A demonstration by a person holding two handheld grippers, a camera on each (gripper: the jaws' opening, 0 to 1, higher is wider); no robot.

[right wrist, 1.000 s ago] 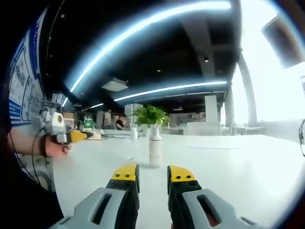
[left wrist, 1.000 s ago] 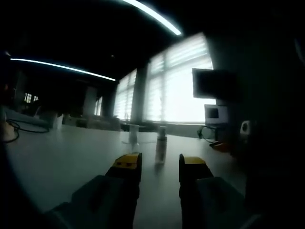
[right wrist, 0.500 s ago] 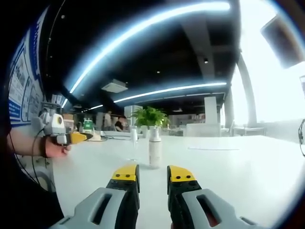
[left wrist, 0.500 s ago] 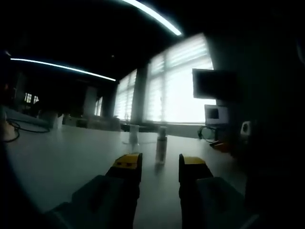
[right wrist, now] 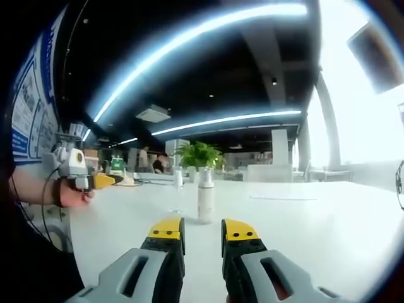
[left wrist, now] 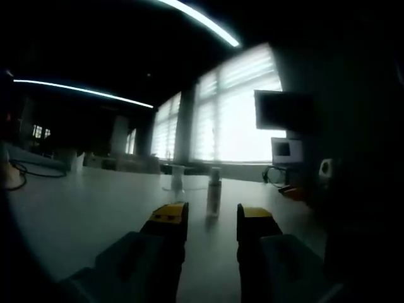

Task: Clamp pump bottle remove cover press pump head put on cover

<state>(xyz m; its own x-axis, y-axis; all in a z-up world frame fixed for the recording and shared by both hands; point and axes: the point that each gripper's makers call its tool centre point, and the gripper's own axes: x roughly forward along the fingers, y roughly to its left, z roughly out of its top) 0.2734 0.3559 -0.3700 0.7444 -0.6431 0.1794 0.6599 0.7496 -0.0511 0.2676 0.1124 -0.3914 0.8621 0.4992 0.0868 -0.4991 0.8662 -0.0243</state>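
Left gripper view: yellow-tipped left gripper (left wrist: 211,214) at bottom centre, jaws parted, nothing between. Slim white pump bottle (left wrist: 214,192) upright on pale table (left wrist: 82,208), centre frame, beyond jaw tips, apart.

Right gripper view: left gripper at left edge; right gripper (right wrist: 202,231) jaws parted narrow, empty; bottle (right wrist: 206,196) upright centre, just beyond tips.

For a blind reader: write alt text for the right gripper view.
A white pump bottle stands upright on a white table, just beyond the open, empty right hand-held gripper. At left, the left hand-held gripper hovers above the table.
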